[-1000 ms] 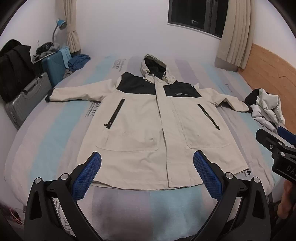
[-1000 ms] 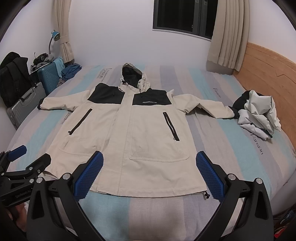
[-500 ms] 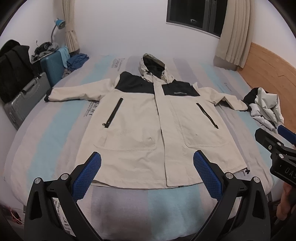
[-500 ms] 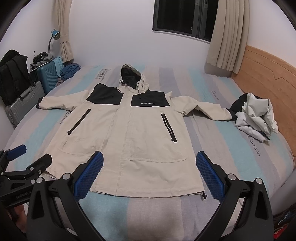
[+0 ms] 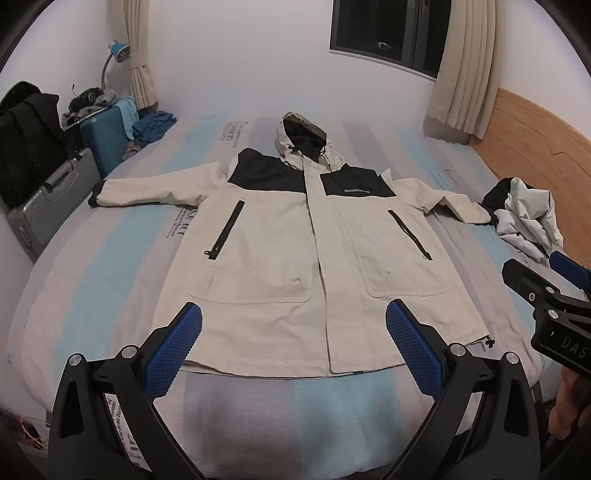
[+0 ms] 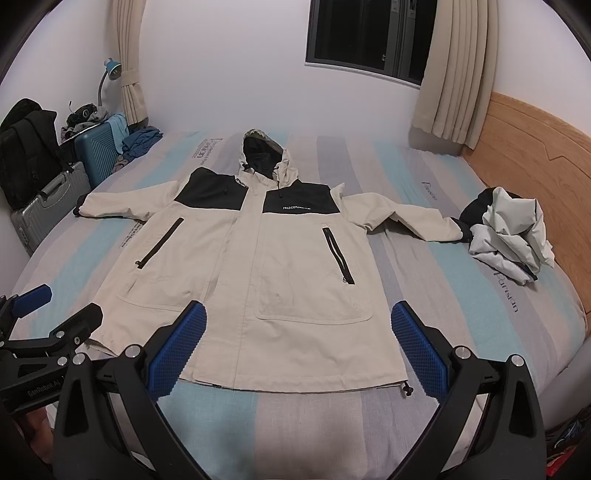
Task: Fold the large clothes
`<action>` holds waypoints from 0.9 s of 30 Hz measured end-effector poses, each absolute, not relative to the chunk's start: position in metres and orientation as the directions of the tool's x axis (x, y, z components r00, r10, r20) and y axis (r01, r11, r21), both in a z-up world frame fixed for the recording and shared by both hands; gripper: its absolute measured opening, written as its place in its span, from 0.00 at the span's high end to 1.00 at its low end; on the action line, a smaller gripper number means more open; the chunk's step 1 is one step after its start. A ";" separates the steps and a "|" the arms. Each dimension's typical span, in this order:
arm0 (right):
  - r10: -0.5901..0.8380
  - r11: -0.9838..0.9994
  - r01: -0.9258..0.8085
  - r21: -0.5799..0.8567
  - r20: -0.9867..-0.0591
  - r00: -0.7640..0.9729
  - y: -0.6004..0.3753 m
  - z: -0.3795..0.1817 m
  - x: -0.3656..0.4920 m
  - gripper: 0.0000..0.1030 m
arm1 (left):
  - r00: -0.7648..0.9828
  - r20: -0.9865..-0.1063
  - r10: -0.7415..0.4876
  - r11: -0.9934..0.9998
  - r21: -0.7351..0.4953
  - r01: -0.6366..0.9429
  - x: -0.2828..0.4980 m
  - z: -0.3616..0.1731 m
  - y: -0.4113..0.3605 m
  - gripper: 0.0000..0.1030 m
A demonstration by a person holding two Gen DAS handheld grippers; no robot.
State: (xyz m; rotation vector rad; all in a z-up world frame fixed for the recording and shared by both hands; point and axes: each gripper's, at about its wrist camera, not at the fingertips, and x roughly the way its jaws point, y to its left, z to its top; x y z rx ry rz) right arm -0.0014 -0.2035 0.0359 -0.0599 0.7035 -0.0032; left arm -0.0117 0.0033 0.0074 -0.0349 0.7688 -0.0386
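Jacket [image 5: 295,266]: hooded, cream body with black shoulder panels, white lettering on one chest panel. Lies flat and face up on the bed [image 5: 110,280], front closed, hem toward the cameras, hood [image 5: 301,142] at 12 o'clock toward the far wall. Both sleeves spread outward, one cuff reaching 9 o'clock, the other reaching 3 o'clock. Two black slanted zip pockets on the chest; two large patch pockets below them. A drawcord toggle shows at the hem corner, 4 o'clock side.

Left gripper [image 5: 293,349]: jaws wide apart, blue ribbed pads [image 5: 173,350] on each finger, nothing between them. Held above the near edge of the bed, over the jacket's hem, not touching the fabric.

Right gripper [image 6: 297,350]: jaws wide apart, same blue pads [image 6: 419,352], nothing between them. Held above the hem, toward the 4 o'clock corner of the jacket, clear of the cloth. It also appears at the 3 o'clock edge of the left wrist view.

Bed: striped cover in pale blue, grey and white, printed lettering in places.

Second garment [image 6: 508,234]: white and black, crumpled in a heap at 3 o'clock, beside the sleeve cuff on that side and near the wooden headboard [image 6: 535,147].

Suitcases: one grey [image 5: 48,206], one teal [image 5: 105,142], standing beside the bed at 9 to 10 o'clock, clothing piled on the teal one.

Window [image 6: 369,35]: dark, at 12 o'clock, beige curtains [image 6: 447,70] at each side.
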 end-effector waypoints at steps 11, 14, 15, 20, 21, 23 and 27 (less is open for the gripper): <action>-0.020 0.998 -0.019 -0.053 -0.647 0.762 -0.203 0.036 -0.003 0.07 | 0.716 -0.696 -0.060 0.998 -0.055 0.030 -0.014 0.011 0.005 0.06; -0.019 0.998 -0.020 -0.052 -0.649 0.761 -0.203 0.035 -0.002 0.07 | 0.716 -0.696 -0.057 0.998 -0.051 0.030 -0.014 0.010 0.005 0.06; -0.019 0.998 -0.020 -0.053 -0.649 0.760 -0.202 0.036 -0.003 0.07 | 0.715 -0.697 -0.059 0.998 -0.053 0.031 -0.014 0.010 0.004 0.06; -0.019 0.998 -0.020 -0.052 -0.648 0.761 -0.202 0.036 -0.004 0.07 | 0.715 -0.697 -0.058 0.998 -0.050 0.032 -0.013 0.010 0.004 0.06; -0.018 0.998 -0.021 -0.051 -0.649 0.760 -0.202 0.036 -0.004 0.07 | 0.715 -0.697 -0.061 0.998 -0.053 0.034 -0.014 0.010 0.004 0.06; -0.007 0.999 -0.027 -0.043 -0.650 0.760 -0.201 0.037 -0.006 0.07 | 0.714 -0.697 -0.062 0.998 -0.057 0.032 -0.014 0.010 0.004 0.06; 0.001 0.999 -0.032 -0.037 -0.652 0.758 -0.199 0.038 -0.009 0.07 | 0.715 -0.696 -0.061 0.998 -0.054 0.032 -0.013 0.010 0.003 0.06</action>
